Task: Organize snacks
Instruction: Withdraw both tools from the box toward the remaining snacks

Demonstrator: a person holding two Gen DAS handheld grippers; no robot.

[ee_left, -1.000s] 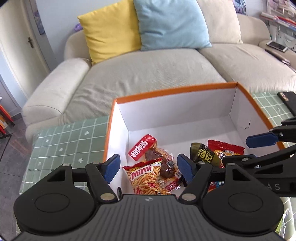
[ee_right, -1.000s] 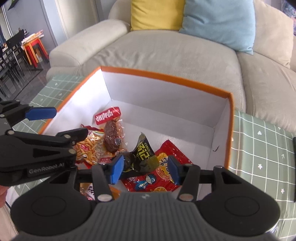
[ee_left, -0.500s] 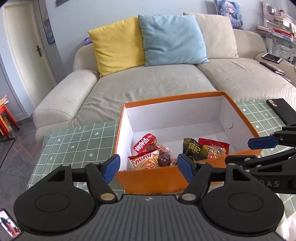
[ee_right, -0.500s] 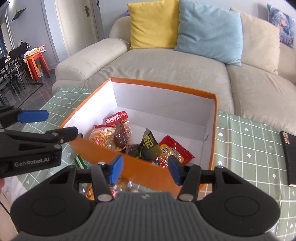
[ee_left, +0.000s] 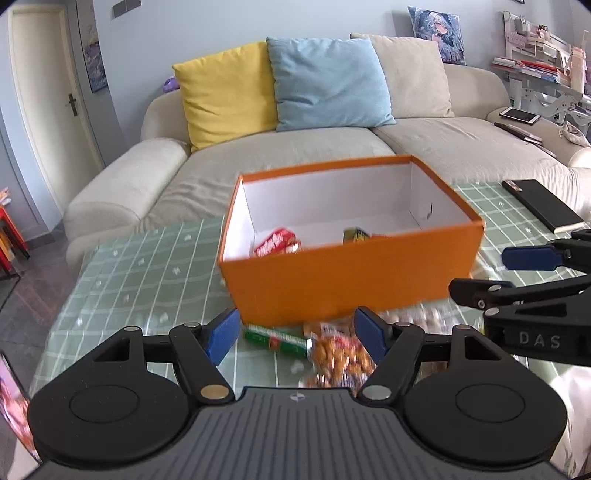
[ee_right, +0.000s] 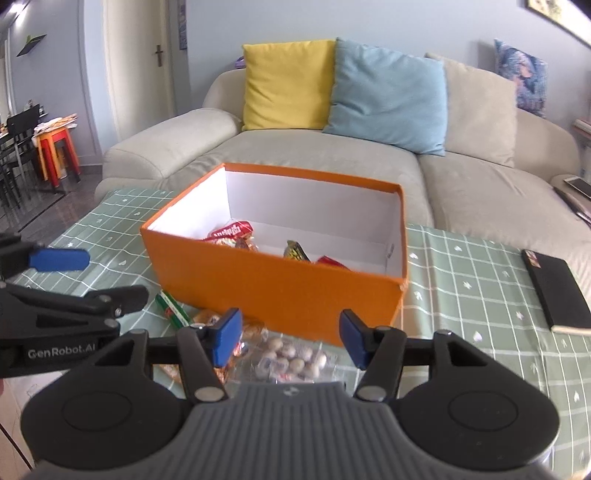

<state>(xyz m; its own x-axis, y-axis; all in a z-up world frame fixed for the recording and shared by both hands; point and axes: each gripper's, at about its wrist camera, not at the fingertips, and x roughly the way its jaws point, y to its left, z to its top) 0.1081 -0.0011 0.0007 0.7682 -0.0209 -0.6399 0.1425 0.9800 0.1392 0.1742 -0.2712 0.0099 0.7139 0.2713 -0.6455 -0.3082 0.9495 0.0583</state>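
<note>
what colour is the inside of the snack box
White inside, orange outside; the box interior shows best in the right wrist view.

You face a beige sofa [ee_left: 295,162] that runs along a pale blue-grey wall [ee_left: 221,29]. Three cushions lean on its back: yellow [ee_left: 225,96], blue [ee_left: 328,81] and beige [ee_left: 410,77], with a patterned one [ee_right: 521,77] at the far right end. A phone [ee_left: 519,115] lies on the sofa's right arm. In front of the sofa stands a table under a green checked cloth [ee_right: 472,280]; a black notebook [ee_right: 554,291] lies near its right edge. A cream door [ee_left: 48,110] is at the left, over a dark tiled floor [ee_left: 33,280]. In the right wrist view, red and orange stools [ee_right: 55,151] and dark chairs [ee_right: 14,147] stand further left. Daylight fills the room.
</note>
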